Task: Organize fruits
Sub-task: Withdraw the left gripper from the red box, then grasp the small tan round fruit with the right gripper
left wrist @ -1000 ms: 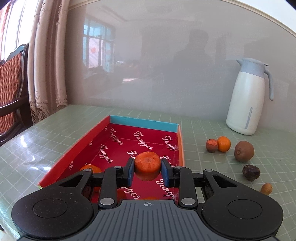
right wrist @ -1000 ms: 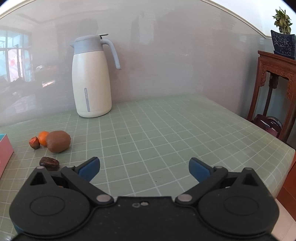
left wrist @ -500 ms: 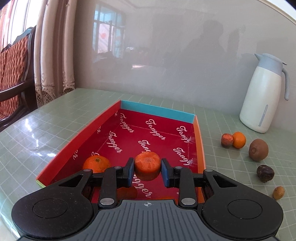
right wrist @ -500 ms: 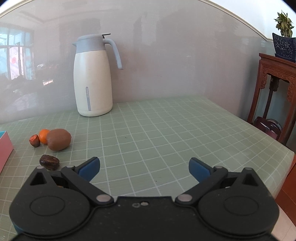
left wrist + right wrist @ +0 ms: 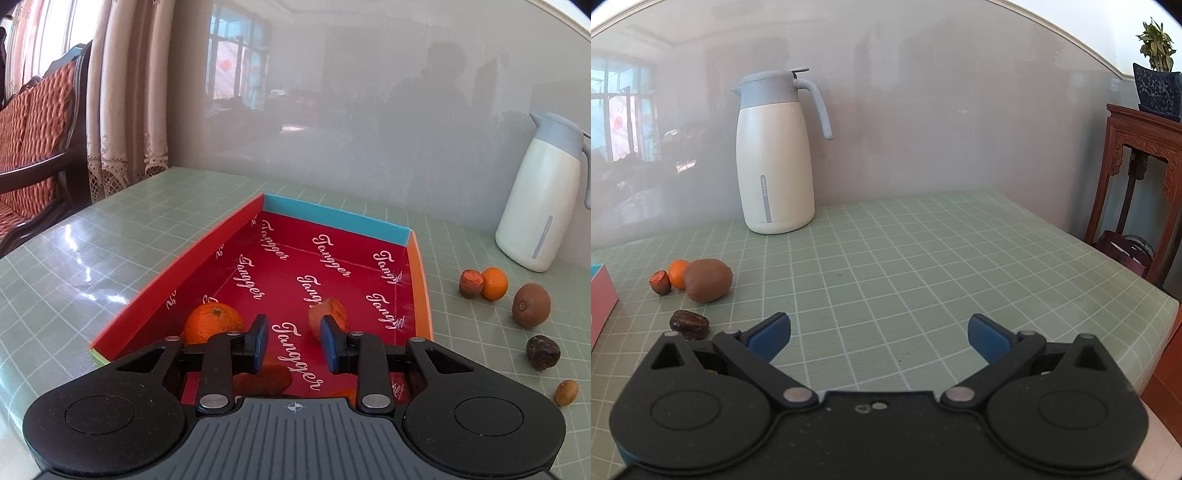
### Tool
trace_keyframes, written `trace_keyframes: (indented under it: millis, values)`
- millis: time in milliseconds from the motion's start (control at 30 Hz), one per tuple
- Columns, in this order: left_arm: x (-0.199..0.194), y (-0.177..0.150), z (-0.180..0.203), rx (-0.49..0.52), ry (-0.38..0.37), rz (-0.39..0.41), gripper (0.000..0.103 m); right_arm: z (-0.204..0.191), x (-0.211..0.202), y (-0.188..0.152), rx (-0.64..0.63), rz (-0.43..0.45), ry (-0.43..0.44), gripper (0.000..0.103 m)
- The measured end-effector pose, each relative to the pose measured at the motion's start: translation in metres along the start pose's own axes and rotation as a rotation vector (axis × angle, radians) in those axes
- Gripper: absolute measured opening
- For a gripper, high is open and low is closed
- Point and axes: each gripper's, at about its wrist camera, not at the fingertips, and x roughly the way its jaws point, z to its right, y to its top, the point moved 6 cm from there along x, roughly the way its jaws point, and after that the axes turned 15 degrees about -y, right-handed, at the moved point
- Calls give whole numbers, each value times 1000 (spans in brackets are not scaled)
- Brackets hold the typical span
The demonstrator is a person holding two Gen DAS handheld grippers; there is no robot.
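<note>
The left hand-held gripper (image 5: 291, 341) now stands with its blue pads parted and nothing between them; half a second ago those pads were clamped on the rough, peeled-looking orange fruit (image 5: 328, 315), which now lies on the red printed floor of the shallow cardboard box (image 5: 343, 220), just beyond the right pad and apart from it. So this fruit has been released into the box, joining the round glossy orange mandarin (image 5: 213, 322) near the left wall; further orange shapes lie under the gripper body, too hidden to identify. The right hand-held gripper (image 5: 879, 332) hovers wide open and empty over the pale green gridded desk (image 5: 923, 258), much as it did a second ago. Out on the desk, beside the box, five pieces are not yet put away: a small brownish-red fruit (image 5: 471, 283) touching a small orange citrus (image 5: 494, 283), a brown fuzzy kiwi (image 5: 531, 305), a dark wrinkled fruit (image 5: 543, 352), and a tiny tan one (image 5: 566, 392). The white thermal jug with grey lid (image 5: 774, 155) stands behind them. By my judgement, the task is partway done, with the loose cluster next.
</note>
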Motion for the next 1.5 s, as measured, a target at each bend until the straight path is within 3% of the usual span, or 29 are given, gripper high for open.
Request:
trace_keyframes:
  millis: [100, 167, 200, 667, 1167, 1500]
  values:
    - [-6, 2, -2, 3, 3, 16, 37, 1, 0, -1, 4, -3, 1, 103]
    - [-10, 4, -6, -1, 25, 30, 68, 0, 0, 0, 3, -3, 2, 103]
    - [-15, 5, -8, -3, 41, 50, 72, -1, -1, 0, 1, -2, 3, 103]
    - [-50, 12, -43, -30, 122, 112, 91, -23, -7, -2, -36, 1, 36, 103]
    - [-99, 15, -105, -77, 295, 203, 103, -81, -24, -12, -133, 3, 165, 103]
    - [-126, 11, -139, -100, 381, 269, 103, -111, -26, -21, -173, -20, 235, 100]
